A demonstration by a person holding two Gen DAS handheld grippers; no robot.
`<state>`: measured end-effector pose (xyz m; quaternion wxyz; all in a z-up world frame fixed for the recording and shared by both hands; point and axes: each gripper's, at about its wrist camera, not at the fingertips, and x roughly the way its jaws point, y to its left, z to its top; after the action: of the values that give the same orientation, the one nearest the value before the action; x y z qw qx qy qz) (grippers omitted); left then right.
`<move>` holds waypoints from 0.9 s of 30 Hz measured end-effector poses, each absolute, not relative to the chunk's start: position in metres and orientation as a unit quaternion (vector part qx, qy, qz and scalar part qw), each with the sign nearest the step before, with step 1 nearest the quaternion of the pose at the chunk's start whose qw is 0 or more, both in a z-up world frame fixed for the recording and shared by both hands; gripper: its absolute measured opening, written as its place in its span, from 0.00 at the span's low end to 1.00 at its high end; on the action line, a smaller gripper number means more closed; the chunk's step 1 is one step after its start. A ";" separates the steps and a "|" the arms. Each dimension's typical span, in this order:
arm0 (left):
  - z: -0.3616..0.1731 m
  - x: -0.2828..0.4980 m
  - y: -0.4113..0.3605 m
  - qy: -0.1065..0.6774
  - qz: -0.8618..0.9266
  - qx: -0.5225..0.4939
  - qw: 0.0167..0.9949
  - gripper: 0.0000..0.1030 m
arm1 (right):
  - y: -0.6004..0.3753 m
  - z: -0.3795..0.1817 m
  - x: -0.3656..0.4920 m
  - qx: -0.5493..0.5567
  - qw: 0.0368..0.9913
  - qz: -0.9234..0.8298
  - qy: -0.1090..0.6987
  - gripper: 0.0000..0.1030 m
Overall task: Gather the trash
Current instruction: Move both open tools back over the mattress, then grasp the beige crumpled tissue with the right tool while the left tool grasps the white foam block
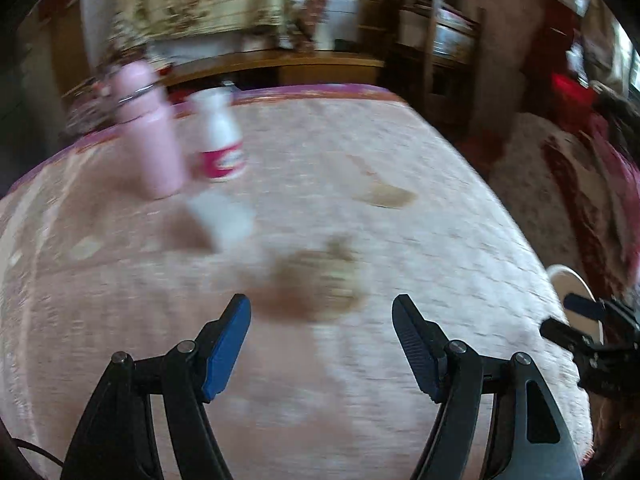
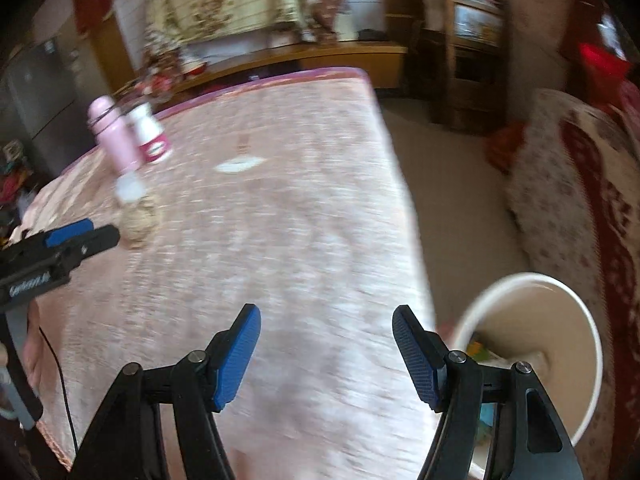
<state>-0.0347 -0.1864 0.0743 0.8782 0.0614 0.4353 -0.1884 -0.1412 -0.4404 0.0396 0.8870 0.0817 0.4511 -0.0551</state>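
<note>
both views are smeared by motion blur. the left gripper (image 1: pixel 322 312) hangs over the pink tablecloth (image 1: pixel 440 184) with jaws spread wide and nothing between them. just ahead of it lies a crumpled brownish wad (image 1: pixel 320 276), perhaps paper. the right gripper (image 2: pixel 326 322) is equally wide and empty, near the table's right edge. beside it stands a white bin (image 2: pixel 576 312), its lower rim cut off, with colourful scraps inside.
</note>
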 end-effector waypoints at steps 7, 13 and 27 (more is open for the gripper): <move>0.063 0.029 -0.121 0.459 -0.124 0.008 0.879 0.80 | -0.378 0.033 -0.086 0.087 0.886 0.026 0.454 0.74; 0.052 0.082 -0.103 0.484 -0.106 -0.079 0.865 0.80 | -0.329 0.024 -0.032 0.090 0.887 0.080 0.446 0.76; 0.032 0.100 -0.138 0.499 -0.143 -0.089 0.850 0.33 | -0.316 0.001 0.010 0.129 0.887 0.107 0.429 0.30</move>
<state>0.0998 -0.1385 0.0318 0.8499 -0.0894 0.4991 -0.1433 0.0097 -0.3165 0.0014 0.8875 0.1290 0.4291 0.1074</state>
